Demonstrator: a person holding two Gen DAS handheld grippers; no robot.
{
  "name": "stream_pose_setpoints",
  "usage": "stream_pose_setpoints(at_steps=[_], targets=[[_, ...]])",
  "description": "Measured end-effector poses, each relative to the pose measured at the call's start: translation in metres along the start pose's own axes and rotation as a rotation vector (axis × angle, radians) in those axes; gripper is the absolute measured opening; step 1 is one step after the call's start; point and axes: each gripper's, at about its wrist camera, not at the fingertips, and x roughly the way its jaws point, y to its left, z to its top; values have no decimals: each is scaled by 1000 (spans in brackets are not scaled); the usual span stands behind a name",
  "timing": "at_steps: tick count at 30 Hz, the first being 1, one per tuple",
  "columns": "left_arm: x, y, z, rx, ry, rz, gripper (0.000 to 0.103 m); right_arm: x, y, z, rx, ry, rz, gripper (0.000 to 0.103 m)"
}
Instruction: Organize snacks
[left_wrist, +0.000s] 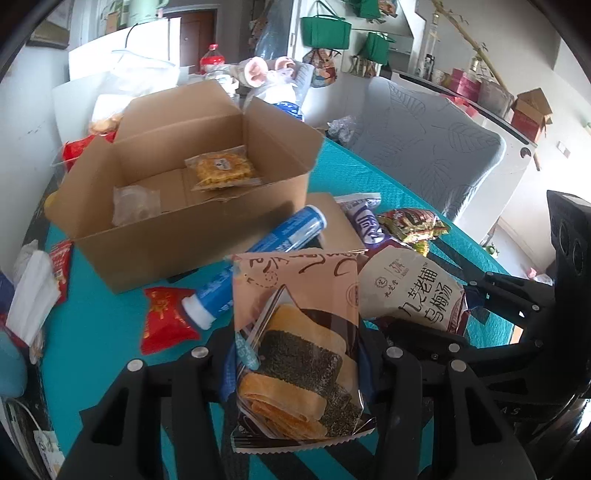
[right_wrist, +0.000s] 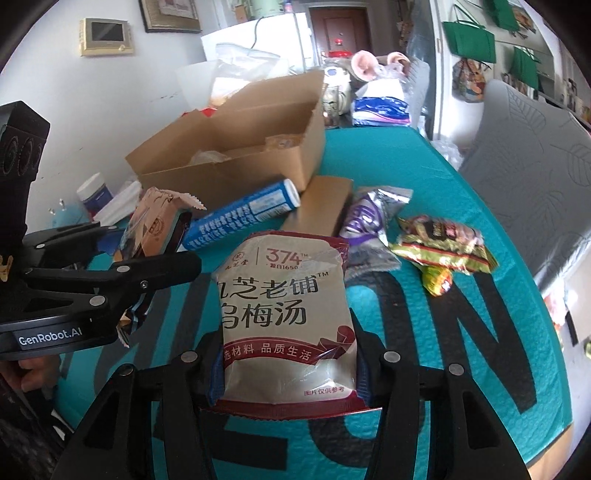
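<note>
Both grippers are carrying a snack, so the step in hand looks like the transfer into the box (left_wrist: 192, 236): each pack is lifted and neither is over the opening yet.

The left gripper (left_wrist: 295, 354) is clamping a pink pack (left_wrist: 295, 332), its jaws closed down to the pack's width and pressing on its two long sides. The pack is standing upright between them, above the near edge of the table (left_wrist: 107, 325) and short of the box's near wall.

The right gripper (right_wrist: 286, 354) is gripping a white pouch (right_wrist: 284, 314) the same way, jaws narrowed onto its lower sides, the pouch standing up over the table's near middle. In the right view the left gripper is showing at the left edge with the pink pack pinched in it, just beside the pouch.

The box is sitting open toward the far left of the table, flaps out. A yellow snack (left_wrist: 223, 171) is lying against its far right inside corner and a clear packet (left_wrist: 135, 205) is resting by its near left wall; most of the floor is bare.

A blue tube (left_wrist: 258, 258) is leaning on the box's near wall, right in the path. The next move calls for raising each pack over that wall and the tube, then opening the jaws above the bare floor.

A red packet (left_wrist: 166, 319) near the left edge, and a purple pack (right_wrist: 364, 216) and a green pack (right_wrist: 443, 247) to the right, are waiting to be sorted.
</note>
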Motion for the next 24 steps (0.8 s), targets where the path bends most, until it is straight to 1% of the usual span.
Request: stream_pose_setpoints(at_steps=[5, 9, 13, 17, 21, 24], targets=[[-18, 26, 1, -72, -40, 46, 50, 3, 24, 20, -77, -23, 45, 53], [-32, 40, 8, -104, -81, 51, 50, 2, 44, 39, -143, -61, 73, 53], [-49, 51, 18, -106, -146, 95, 50, -4, 61, 59, -199, -111, 72, 53], [-61, 65, 30, -137, -193, 110, 50, -8, 70, 80, -214, -146, 71, 53], [-73, 74, 44, -140, -246, 135, 50, -16, 78, 99, -238, -195, 73, 53], [-77, 81, 55, -150, -270, 147, 50, -18, 83, 113, -251, -228, 69, 53]])
